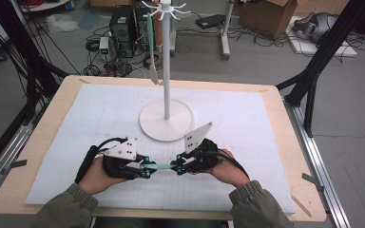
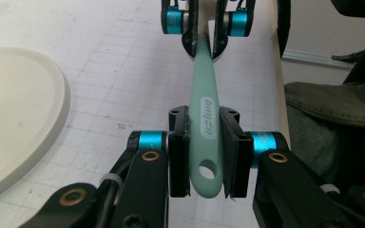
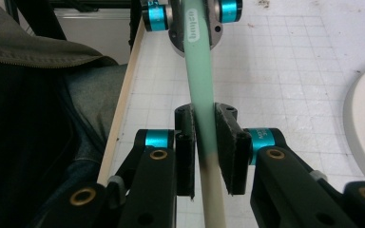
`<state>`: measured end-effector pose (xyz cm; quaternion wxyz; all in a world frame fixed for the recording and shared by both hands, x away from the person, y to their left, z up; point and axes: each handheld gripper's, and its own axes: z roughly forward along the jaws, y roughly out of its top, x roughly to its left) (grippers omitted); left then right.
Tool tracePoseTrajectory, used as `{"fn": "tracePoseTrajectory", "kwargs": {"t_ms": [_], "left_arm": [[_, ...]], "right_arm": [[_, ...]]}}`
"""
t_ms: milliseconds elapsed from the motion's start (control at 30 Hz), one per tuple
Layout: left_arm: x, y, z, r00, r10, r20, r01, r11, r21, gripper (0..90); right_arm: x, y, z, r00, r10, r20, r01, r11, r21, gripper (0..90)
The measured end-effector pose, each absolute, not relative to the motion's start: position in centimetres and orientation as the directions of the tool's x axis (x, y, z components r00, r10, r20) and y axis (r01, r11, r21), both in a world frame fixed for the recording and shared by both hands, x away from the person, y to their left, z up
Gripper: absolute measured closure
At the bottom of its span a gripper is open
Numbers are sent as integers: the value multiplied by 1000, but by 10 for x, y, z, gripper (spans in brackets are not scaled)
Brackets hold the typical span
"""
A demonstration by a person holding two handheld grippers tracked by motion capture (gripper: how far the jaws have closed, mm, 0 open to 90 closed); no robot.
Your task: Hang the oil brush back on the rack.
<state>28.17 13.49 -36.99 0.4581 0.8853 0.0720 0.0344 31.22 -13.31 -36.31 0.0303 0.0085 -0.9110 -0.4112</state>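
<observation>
Two grippers, left (image 1: 142, 172) and right (image 1: 179, 168), held mint utensil (image 1: 160, 166) above mat (image 1: 247, 142), jaws nearly closed on handle. Risk: opposing pulls could make handle slip, dropping utensil short of stand (image 1: 166, 121).

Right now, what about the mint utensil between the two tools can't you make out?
- Utensil working end: cut off by the bottom edge in the right gripper view; behind the right tool in the high view.
- Handle lettering: too small to read.
- Hanging utensil: too small to identify.
</observation>
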Motion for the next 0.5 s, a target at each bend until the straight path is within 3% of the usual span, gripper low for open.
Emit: {"fn": "tracePoseTrajectory", "kwargs": {"t_ms": [500], "left_arm": [[282, 131, -374, 989, 145, 1, 89, -608, 789, 766]], "right_arm": [[310, -133, -363, -999, -39, 28, -5, 677, 736, 797]]}}
